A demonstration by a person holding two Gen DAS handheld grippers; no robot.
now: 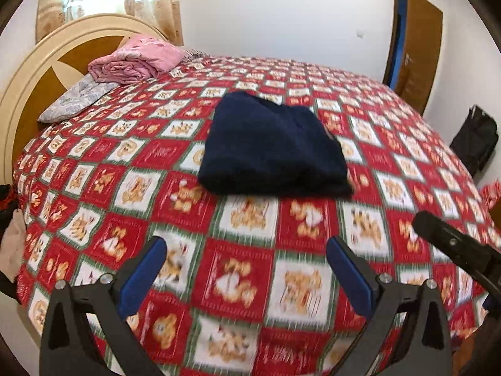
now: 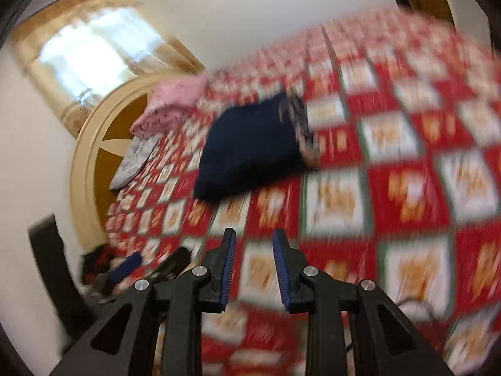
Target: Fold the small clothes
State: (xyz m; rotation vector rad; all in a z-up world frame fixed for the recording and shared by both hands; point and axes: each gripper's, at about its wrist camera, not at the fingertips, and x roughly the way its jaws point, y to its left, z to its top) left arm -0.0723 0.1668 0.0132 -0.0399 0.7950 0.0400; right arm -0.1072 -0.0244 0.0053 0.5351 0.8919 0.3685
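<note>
Two wide-spread fingers of my left gripper (image 1: pixel 245 269) are hovering over the patterned bedspread (image 1: pixel 238 282), holding nothing; the folded navy garment (image 1: pixel 272 147) is lying ahead, mid-bed. Through the blurred right wrist view, my right gripper (image 2: pixel 253 250) is showing a narrower empty gap, with the navy garment (image 2: pixel 247 147) lying beyond.

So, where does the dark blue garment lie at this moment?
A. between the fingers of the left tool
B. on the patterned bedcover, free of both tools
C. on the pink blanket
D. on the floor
B: the dark blue garment rests folded on the bedcover, beyond the empty left tool and right tool.
</note>
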